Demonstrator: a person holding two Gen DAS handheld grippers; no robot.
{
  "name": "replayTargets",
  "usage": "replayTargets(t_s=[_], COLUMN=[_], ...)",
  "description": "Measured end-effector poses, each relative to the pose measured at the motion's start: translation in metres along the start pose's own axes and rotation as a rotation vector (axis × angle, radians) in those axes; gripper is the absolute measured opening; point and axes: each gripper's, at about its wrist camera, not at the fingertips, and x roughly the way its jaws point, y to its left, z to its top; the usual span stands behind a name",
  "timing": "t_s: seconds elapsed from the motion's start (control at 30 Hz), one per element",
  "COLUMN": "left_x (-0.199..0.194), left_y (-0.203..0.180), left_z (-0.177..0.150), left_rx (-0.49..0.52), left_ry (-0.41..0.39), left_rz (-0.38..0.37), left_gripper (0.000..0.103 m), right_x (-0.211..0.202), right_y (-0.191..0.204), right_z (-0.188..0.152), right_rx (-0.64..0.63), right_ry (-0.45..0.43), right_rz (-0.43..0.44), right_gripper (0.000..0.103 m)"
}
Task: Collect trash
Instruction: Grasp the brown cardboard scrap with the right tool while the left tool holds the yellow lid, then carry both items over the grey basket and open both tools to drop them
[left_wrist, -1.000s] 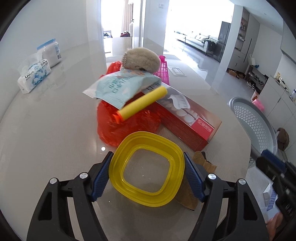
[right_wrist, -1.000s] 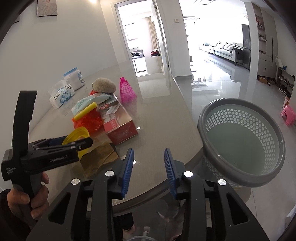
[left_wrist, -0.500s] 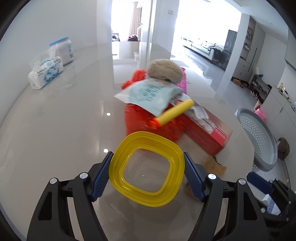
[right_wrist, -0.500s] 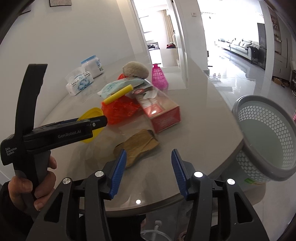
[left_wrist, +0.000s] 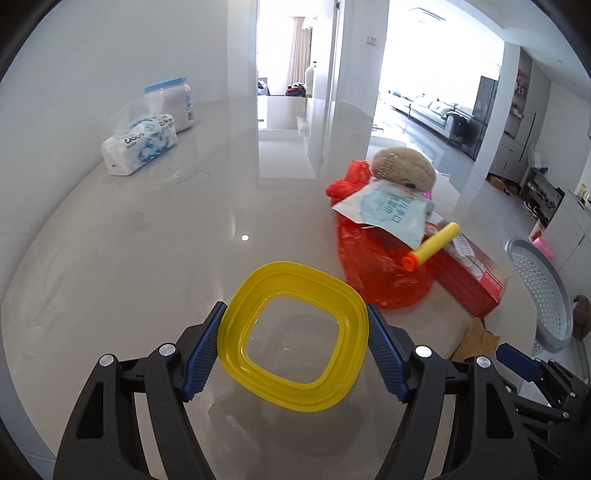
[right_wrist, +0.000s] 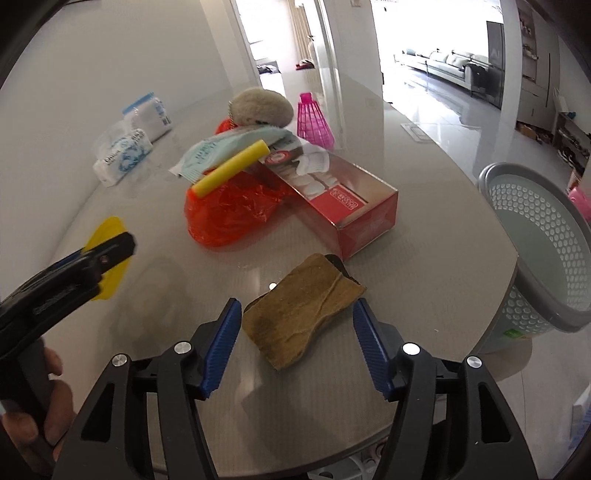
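The left gripper is clamped on a yellow square lid ring, its blue pads pressed against the ring's two sides, holding it above the glossy grey table. From the right wrist view only a yellow corner of that ring shows past the black gripper body, and the hand gripping its handle is cut off at the frame's edge.

The right gripper is opening its jaws, and they straddle a brown, creased cloth-like scrap lying on the table; the pads stand clear of it on both sides. Something dark pokes out from under the scrap's far edge, too little of it to name.

Beyond sits a heap: a red plastic bag, a pale blue packet on top, a yellow foam tube, a fuzzy beige lump and a red box partly tucked beneath them. A pink mesh cone stands behind. The grey perforated basket sits off the table's right edge, its far side cut off. A tissue pack and a jar rest by the wall.
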Motion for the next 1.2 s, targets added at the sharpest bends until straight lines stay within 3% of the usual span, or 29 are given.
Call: replayTargets(t_s=[0.17,0.37,0.47,0.83,1.2], left_x=[0.001,0.002,0.0,-0.009,-0.02], left_y=[0.012,0.013,0.006,-0.024,-0.1], left_z=[0.0,0.0,0.0,0.005,0.01], left_rx=[-0.018,-0.021,-0.009,0.044,0.173], left_ry=[0.0,0.005,0.004,-0.001,-0.012], left_rz=[0.001,-0.018,-0.034,-0.084,-0.22], left_gripper=[0.072,0.072,0.072,0.072,0.072], right_x=[0.012,0.013,0.01,-0.014,-0.059], right_y=[0.015,0.019,0.013,-0.01,-0.075], right_z=[0.002,0.002,0.001,-0.002,0.009], right_rx=[-0.038,-0.076,-0.075,-0.032,0.064], right_ry=[0.006,0.004,0.009,-0.047,-0.164], right_rz=[-0.088,-0.086,-0.049,0.042,-0.024], right_gripper=[0.057,0.015,0.006,0.005,0.005])
